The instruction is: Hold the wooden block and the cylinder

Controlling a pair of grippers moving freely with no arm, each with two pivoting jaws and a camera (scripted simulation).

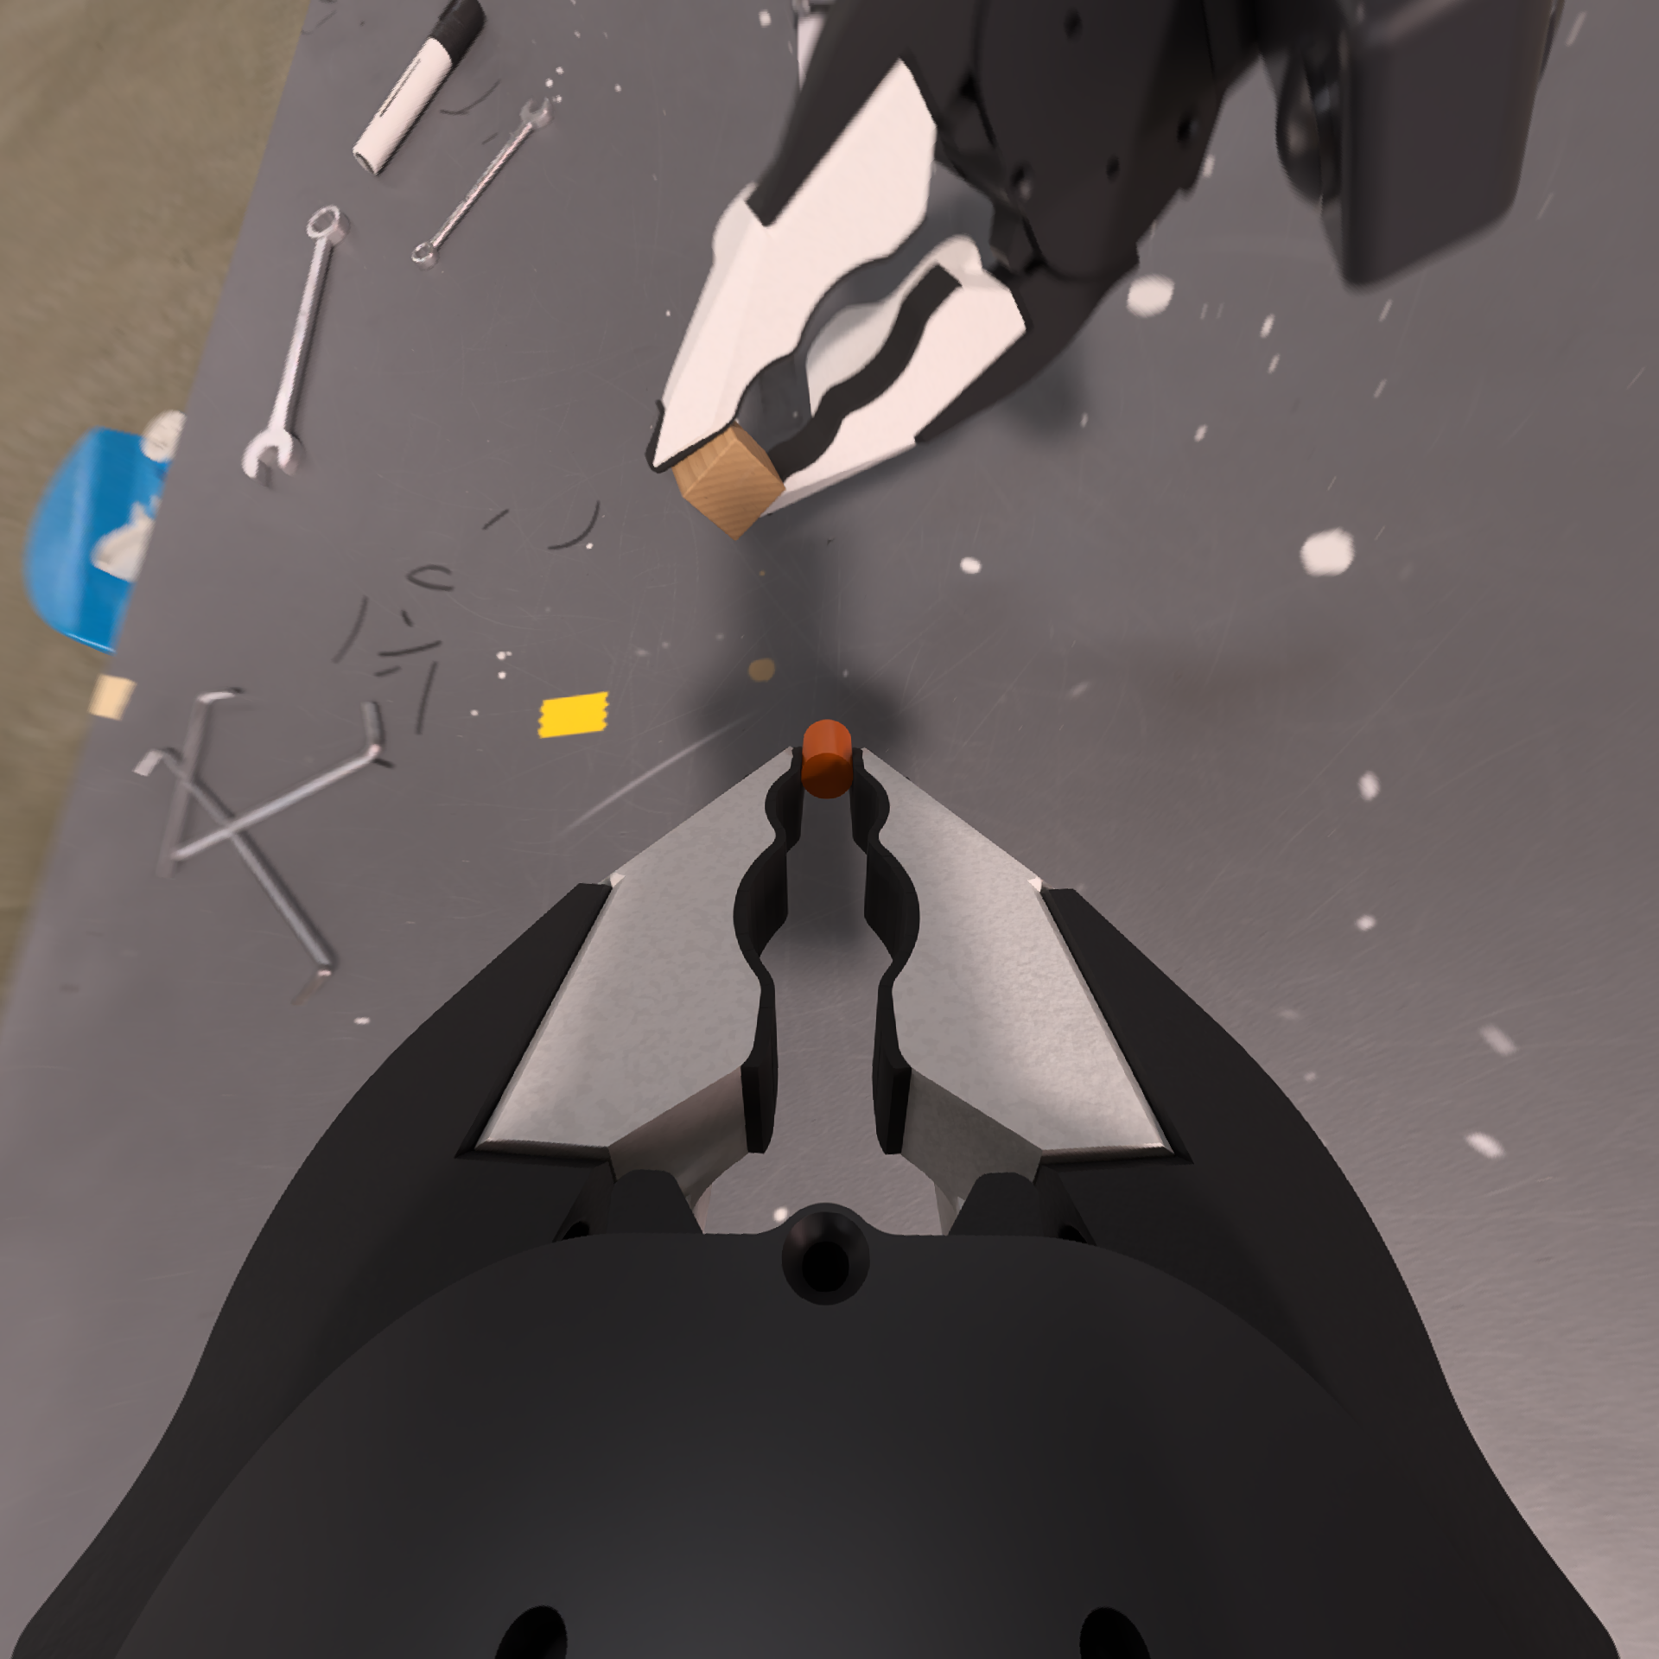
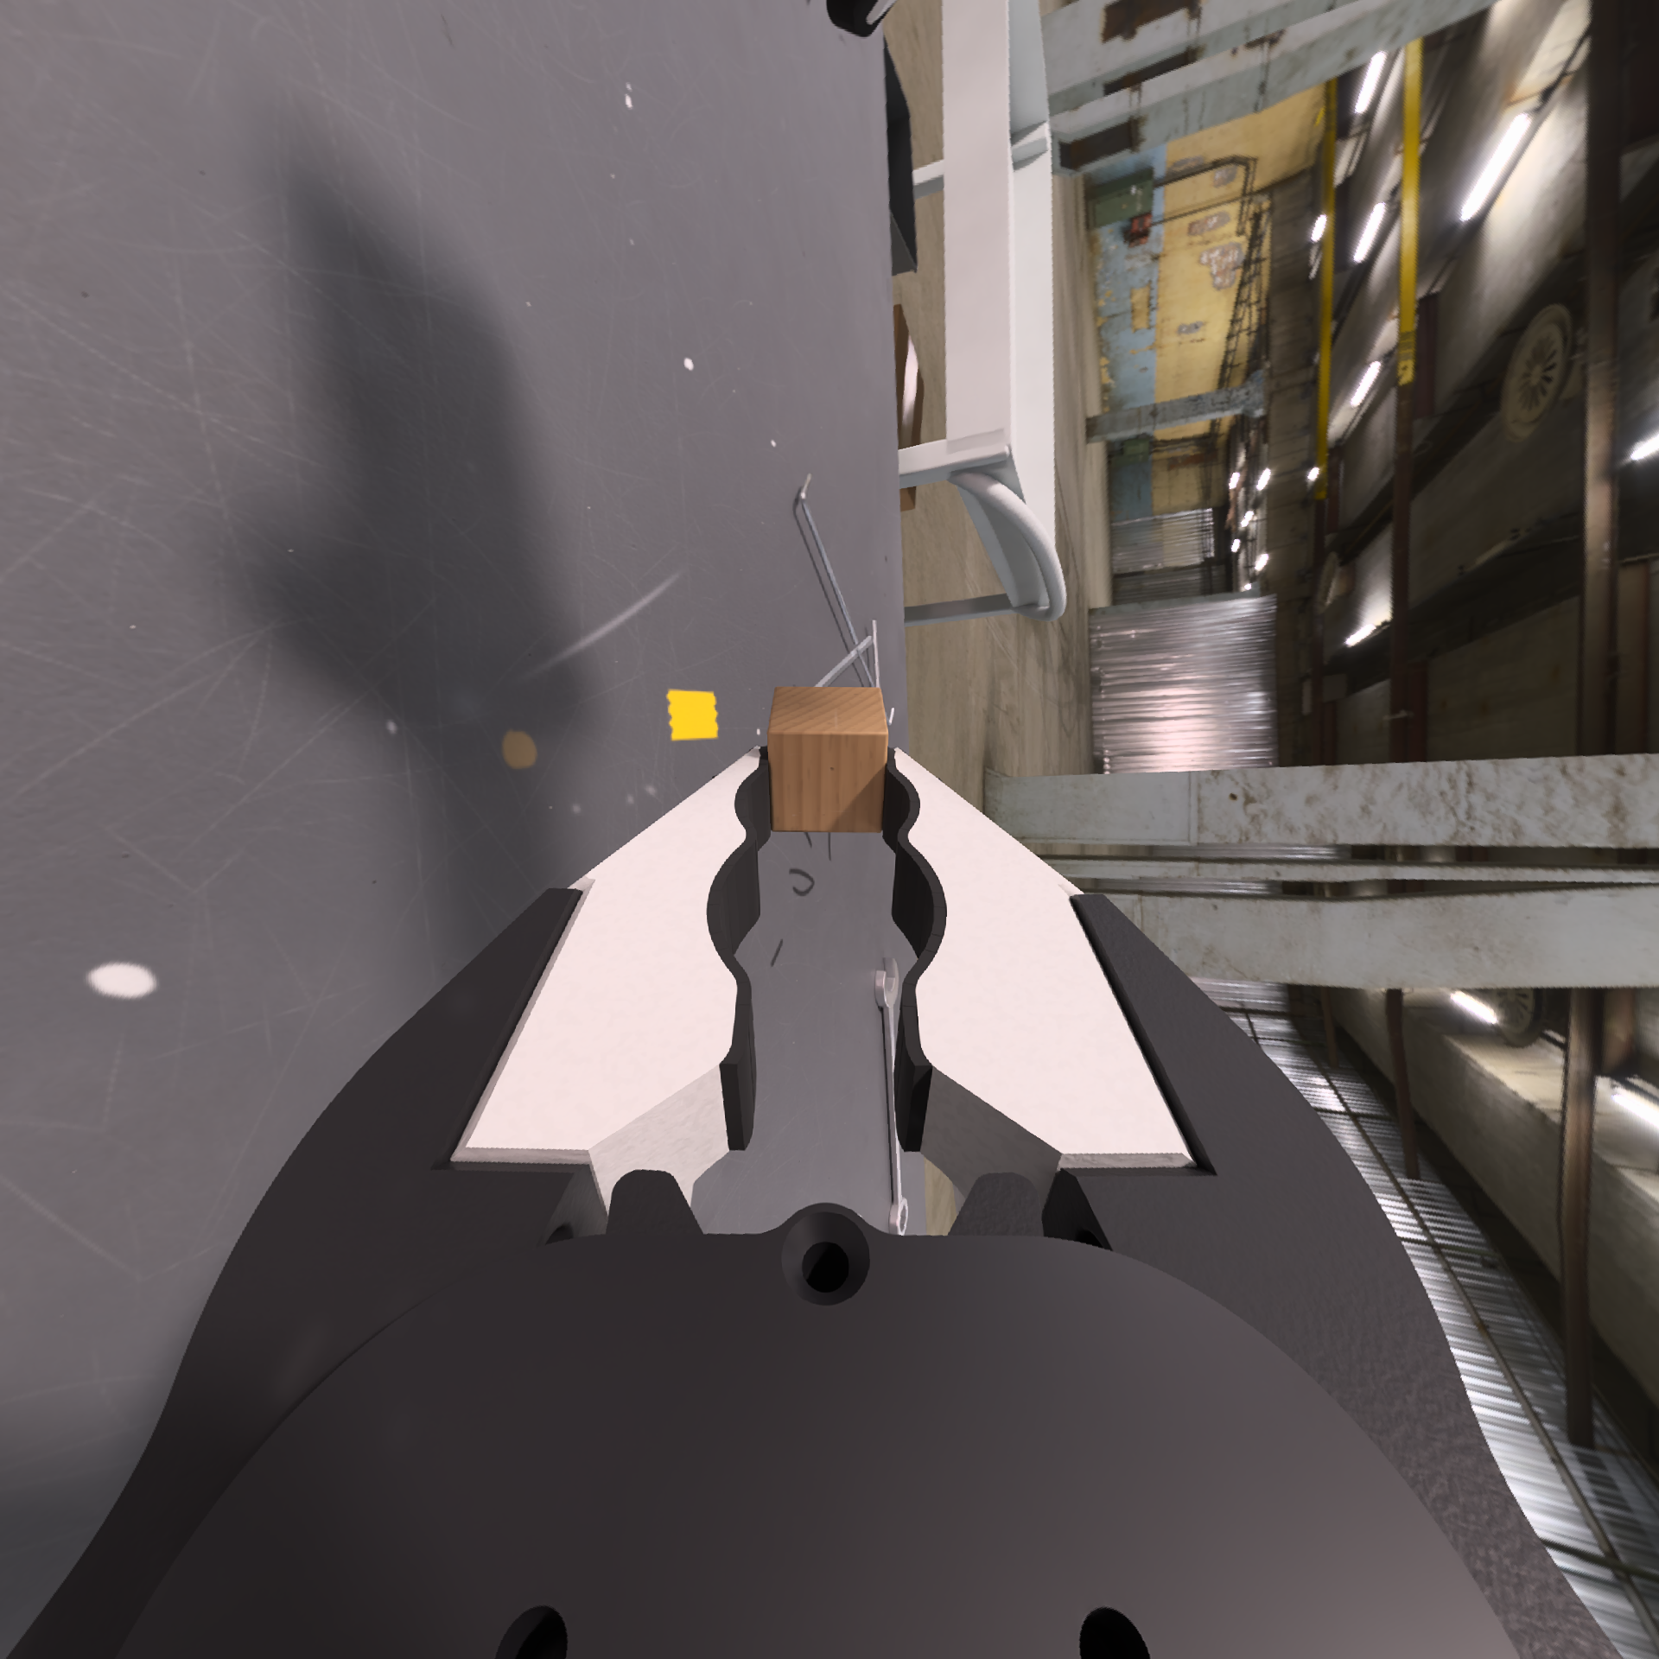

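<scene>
In the left wrist view my left gripper point(image 1: 826, 763) is shut on a small orange cylinder point(image 1: 826, 756), pinched at the fingertips above the grey table point(image 1: 1167, 718). Farther off in that view the right gripper point(image 1: 723, 467) holds a light wooden block point(image 1: 729, 483) at its tips, above the table. In the right wrist view my right gripper point(image 2: 828, 776) is shut on the wooden block point(image 2: 826, 772), which sits square between the two fingertips.
Two wrenches point(image 1: 301, 346) and a white marker point(image 1: 417, 85) lie at the far left of the table. Hex keys point(image 1: 242, 826) lie nearer left. A yellow tape piece point(image 1: 573, 715) is stuck left of the cylinder. A blue object point(image 1: 85, 539) sits past the table's left edge.
</scene>
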